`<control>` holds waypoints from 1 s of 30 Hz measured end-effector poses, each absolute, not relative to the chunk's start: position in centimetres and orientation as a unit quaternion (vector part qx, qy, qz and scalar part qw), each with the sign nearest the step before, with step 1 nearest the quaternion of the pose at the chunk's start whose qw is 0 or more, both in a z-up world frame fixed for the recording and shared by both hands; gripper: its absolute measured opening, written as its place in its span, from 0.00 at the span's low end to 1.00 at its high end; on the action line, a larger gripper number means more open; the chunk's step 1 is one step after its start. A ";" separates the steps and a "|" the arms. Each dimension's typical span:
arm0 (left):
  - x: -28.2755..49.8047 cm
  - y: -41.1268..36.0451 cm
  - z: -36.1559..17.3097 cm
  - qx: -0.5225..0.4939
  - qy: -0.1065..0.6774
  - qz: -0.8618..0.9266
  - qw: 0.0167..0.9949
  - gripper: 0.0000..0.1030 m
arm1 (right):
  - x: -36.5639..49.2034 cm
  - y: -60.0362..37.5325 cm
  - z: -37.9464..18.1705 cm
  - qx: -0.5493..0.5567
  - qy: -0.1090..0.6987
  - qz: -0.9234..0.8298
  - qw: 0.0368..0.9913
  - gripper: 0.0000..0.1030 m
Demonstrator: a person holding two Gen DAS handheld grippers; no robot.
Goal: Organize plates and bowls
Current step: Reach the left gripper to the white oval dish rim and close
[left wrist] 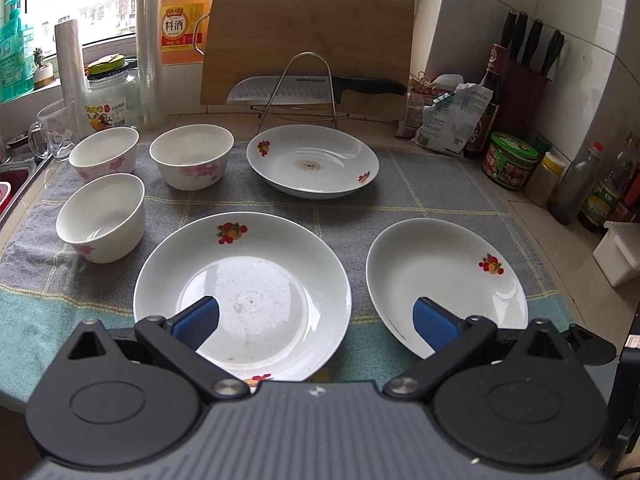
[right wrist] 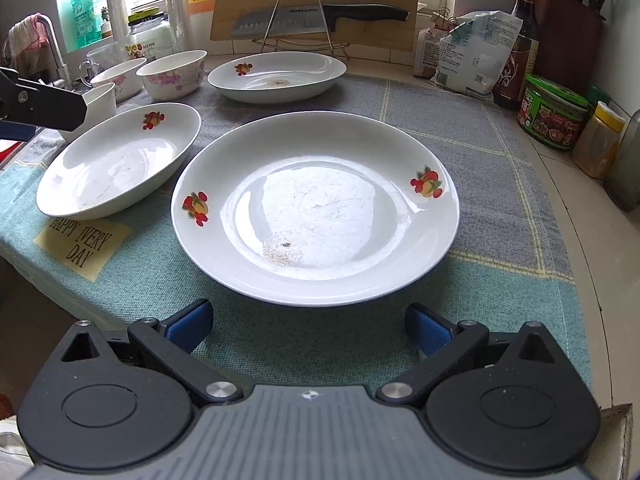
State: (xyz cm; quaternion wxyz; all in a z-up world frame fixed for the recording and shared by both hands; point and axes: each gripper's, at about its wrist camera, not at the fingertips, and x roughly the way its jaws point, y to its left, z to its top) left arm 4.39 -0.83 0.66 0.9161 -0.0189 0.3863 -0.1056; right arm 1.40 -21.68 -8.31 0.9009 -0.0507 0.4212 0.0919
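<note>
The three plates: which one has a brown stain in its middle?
The far plate, in front of the knife rack. It has a brown stain at its centre; the two near plates have none.

Daylight comes through a window (left wrist: 100, 4) at the back left, with what look like pale buildings outside, washed out by glare. White wall tiles (left wrist: 492, 0) cover the corner to the right. The pale tabletop (left wrist: 532, 216) carries a grey and teal checked cloth (left wrist: 432, 196). A wooden cutting board (left wrist: 312, 28) leans upright against the back wall behind a wire rack (left wrist: 298, 92). A steel sink (left wrist: 16, 176) edge shows at the far left.
</note>
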 end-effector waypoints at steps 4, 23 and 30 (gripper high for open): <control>5.1 -1.2 0.2 -0.013 0.397 -0.115 0.911 0.99 | 2.0 -21.4 -8.4 -0.061 0.420 0.097 0.900 1.00; 10.0 -3.2 0.4 0.042 0.403 -0.242 0.881 0.99 | 0.8 -22.0 -9.1 -0.060 0.366 0.116 0.922 1.00; 13.7 -5.2 -0.3 0.055 0.443 -0.297 0.844 0.99 | 0.5 -22.1 -9.2 -0.062 0.357 0.119 0.924 1.00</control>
